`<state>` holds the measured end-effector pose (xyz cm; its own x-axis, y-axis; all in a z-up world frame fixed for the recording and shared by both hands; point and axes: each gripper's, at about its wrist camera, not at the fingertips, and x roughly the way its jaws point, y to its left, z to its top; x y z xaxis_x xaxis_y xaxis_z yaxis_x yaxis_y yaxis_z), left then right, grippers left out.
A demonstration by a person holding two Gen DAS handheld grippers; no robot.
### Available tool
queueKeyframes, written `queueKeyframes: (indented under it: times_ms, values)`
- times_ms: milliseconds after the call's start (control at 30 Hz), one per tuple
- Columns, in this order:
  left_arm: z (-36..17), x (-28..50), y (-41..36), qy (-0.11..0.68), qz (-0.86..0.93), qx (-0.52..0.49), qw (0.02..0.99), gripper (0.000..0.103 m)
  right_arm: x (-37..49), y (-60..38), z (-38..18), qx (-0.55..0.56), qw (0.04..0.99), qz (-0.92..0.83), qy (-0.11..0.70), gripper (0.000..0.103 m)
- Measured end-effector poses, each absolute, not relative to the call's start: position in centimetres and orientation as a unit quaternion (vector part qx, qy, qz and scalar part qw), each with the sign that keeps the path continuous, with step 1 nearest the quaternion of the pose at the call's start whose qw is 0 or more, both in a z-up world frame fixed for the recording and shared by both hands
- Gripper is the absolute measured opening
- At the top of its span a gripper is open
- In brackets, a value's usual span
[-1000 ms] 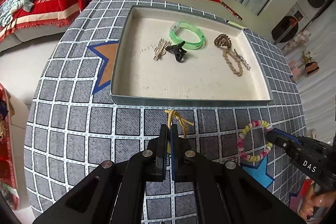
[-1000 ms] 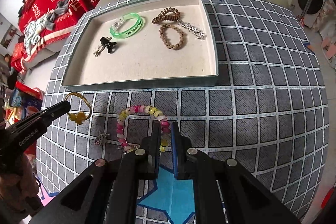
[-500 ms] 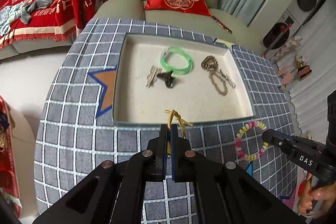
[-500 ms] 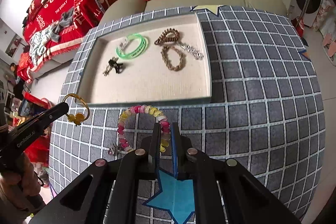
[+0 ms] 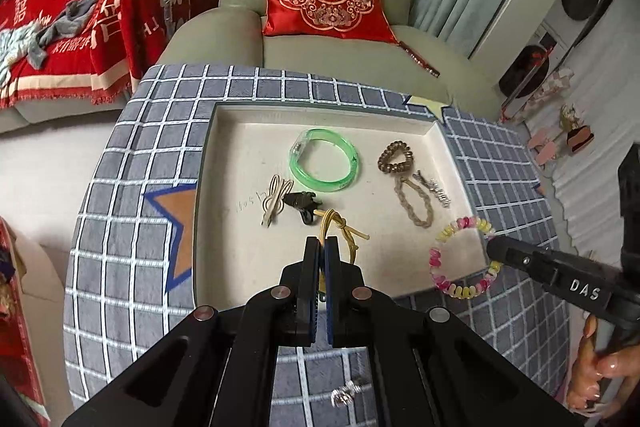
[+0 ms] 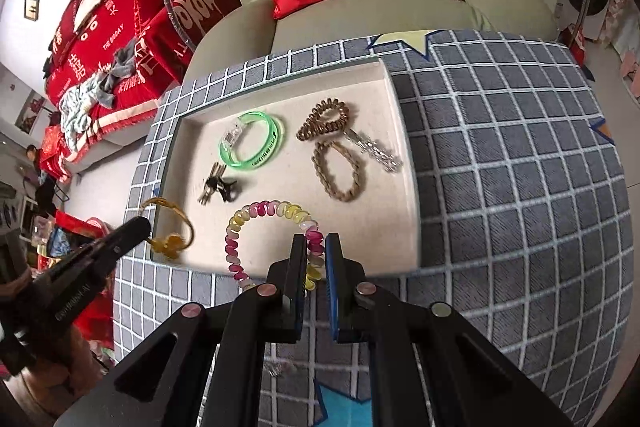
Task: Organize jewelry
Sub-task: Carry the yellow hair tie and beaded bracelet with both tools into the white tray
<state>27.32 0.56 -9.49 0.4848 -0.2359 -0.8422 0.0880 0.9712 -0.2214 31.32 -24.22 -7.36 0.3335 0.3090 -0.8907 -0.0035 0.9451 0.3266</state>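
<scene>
Nearest, on desk w/ grey checked cloth: small silvery piece, loose below left tool, not yet picked up. Tiny, prob. light and slippery; needs a pinch right across its middle.

Left tool: pressed nearly together, pinching yellow cord loop at its near side. Knot and free ends stick out past the tips, over near half of tray. Thin, soft, next to no weight; droops, so hold close to knot, not at loose ends. Seems to hang a bit above tray floor, can't tell for sure.

Right tool: narrow gap, clamped on beaded bracelet at one bead run. Rest of ring stands out forward, over tray's near edge. Pink/yellow/clear beads look glossy and hard, prob. on elastic: ring flexes, beads could slide betw. pads. Firm but not crushing grip; best on string betw. two beads, if reachable. Light enough for one-point hold.

Further in, lying on tray floor: beige hair clip touching black clip; braided rope bracelet beside silver barrette.

Farthest: green bangle, stiff plastic, rim grab fine; brown coil hair tie, springy, squashes under pressure.

Judgement: both carried pieces near release over tray; open spot in near middle looks free.
</scene>
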Motion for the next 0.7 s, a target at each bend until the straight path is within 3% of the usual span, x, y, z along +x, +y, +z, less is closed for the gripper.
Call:
queueKeyframes:
  times_ms: [700]
  values:
    - [-15.8,31.4,0.4,0.565,-0.056,-0.054,0.821,0.017,36.8,-21.6,-14.8,0.130,0.765,0.105,0.622,0.010]
